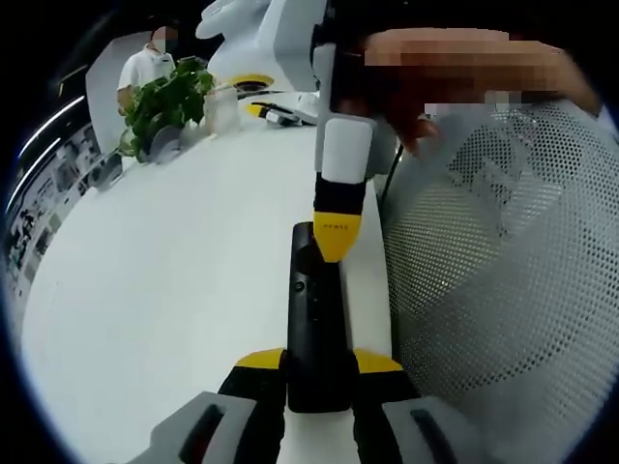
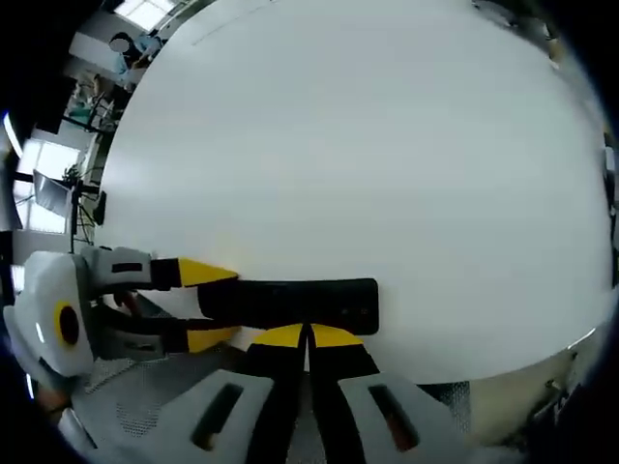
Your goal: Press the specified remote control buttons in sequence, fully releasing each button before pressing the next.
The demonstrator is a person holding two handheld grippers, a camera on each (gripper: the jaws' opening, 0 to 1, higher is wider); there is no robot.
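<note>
Right up close in the left gripper view, the left tongs point(image 1: 316, 372) pinched the near end of the long black plastic remote control point(image 1: 315, 319) between their yellow tips. The remote lay flat near the edge of the big white table point(image 1: 164, 290).

A bit farther along the remote, the right tongs point(image 1: 338, 235) came down from above. Their yellow tips were pressed together into one point and sat at the far end of the remote. In the right gripper view those same tips point(image 2: 308, 335) were closed tight, right at the long edge of the remote point(image 2: 290, 302), while the left tongs point(image 2: 208, 304) gripped it from the side.

To do this step well, I think the left tongs should hold steady while the point pushes straight down, then lifts fully off.

Farther back stood a leafy green plant point(image 1: 164, 101), and a person in a white shirt point(image 1: 143, 68) behind it.
</note>
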